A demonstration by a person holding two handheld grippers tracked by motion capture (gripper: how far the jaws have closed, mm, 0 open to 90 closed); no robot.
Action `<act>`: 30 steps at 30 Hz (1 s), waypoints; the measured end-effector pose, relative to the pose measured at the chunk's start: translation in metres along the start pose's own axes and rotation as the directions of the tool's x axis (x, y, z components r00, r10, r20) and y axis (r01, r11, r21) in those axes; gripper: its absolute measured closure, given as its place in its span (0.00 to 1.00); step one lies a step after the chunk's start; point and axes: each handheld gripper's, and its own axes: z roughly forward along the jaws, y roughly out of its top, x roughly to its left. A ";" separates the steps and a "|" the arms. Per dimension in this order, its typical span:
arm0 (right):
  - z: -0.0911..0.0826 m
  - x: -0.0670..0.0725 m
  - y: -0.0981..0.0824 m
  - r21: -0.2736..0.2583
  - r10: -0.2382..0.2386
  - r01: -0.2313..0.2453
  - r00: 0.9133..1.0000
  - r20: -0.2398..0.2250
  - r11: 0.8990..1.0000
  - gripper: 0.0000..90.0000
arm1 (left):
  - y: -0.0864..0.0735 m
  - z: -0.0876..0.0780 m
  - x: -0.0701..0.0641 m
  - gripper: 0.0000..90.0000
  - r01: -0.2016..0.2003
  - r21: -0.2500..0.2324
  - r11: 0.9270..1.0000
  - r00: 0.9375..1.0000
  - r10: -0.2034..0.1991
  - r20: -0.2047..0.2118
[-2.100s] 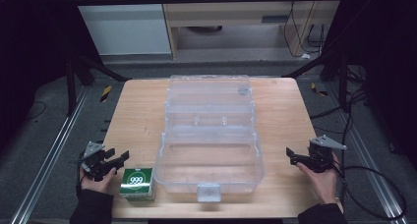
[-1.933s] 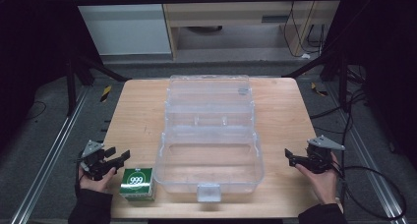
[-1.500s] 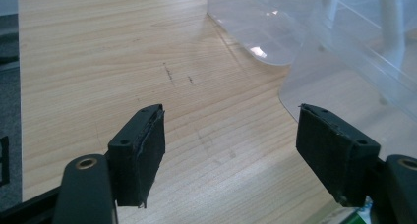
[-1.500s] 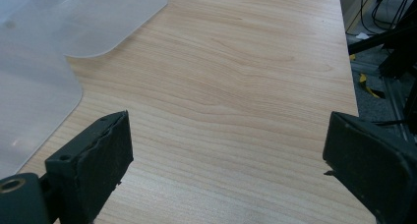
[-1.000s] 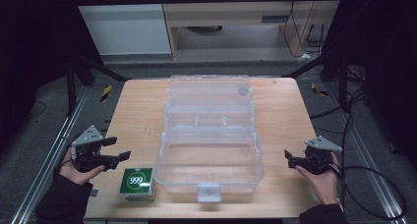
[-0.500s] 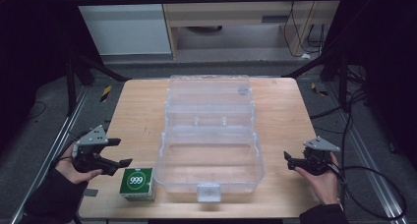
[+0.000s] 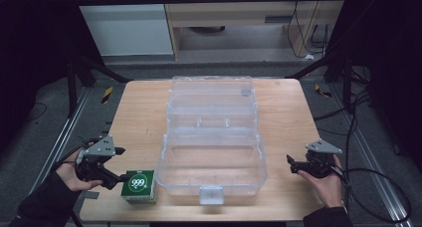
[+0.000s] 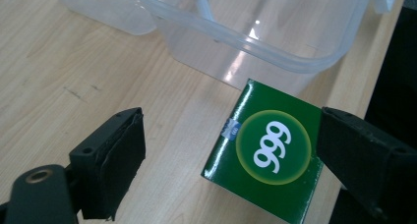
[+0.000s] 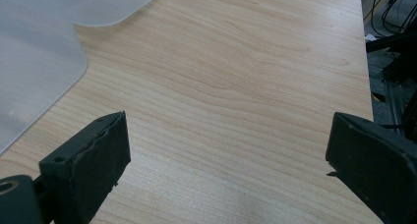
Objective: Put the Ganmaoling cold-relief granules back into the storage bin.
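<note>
A green box marked 999 (image 7: 139,185) lies near the table's front left corner, just left of a clear plastic case (image 7: 213,173) that stands open, its lid (image 7: 211,98) laid back. My left gripper (image 7: 119,165) is open beside the box, and in the left gripper view the box (image 8: 270,155) lies ahead between the two spread jaws, close to the right one, untouched. My right gripper (image 7: 291,164) is open over bare wood right of the case, with nothing between its jaws. The case's frosted wall (image 9: 34,62) lies to its left.
The wooden table (image 7: 144,112) has free surface left and right of the case. Its right edge (image 9: 366,62) drops off to a dark floor with cables (image 7: 358,112). A metal frame surrounds the table.
My left gripper swung out to the left, then came back in toward the green box. The right gripper has barely shifted.
</note>
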 end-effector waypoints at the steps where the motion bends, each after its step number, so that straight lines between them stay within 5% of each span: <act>1: 0.000 0.000 0.000 0.001 -0.003 0.003 1.000 0.001 1.000 0.04 | 0.001 0.001 -0.001 0.12 -0.011 0.010 1.000 1.000 0.010 0.004; 21: 0.002 0.001 -0.002 0.024 -0.021 0.022 1.000 -0.005 0.999 0.03 | 0.008 0.017 -0.010 0.05 -0.124 0.138 0.983 0.990 0.113 0.084; 30: 0.003 0.001 -0.003 0.030 -0.030 0.030 1.000 -0.008 0.999 0.03 | 0.009 0.027 -0.013 0.05 -0.170 0.185 0.968 0.982 0.151 0.113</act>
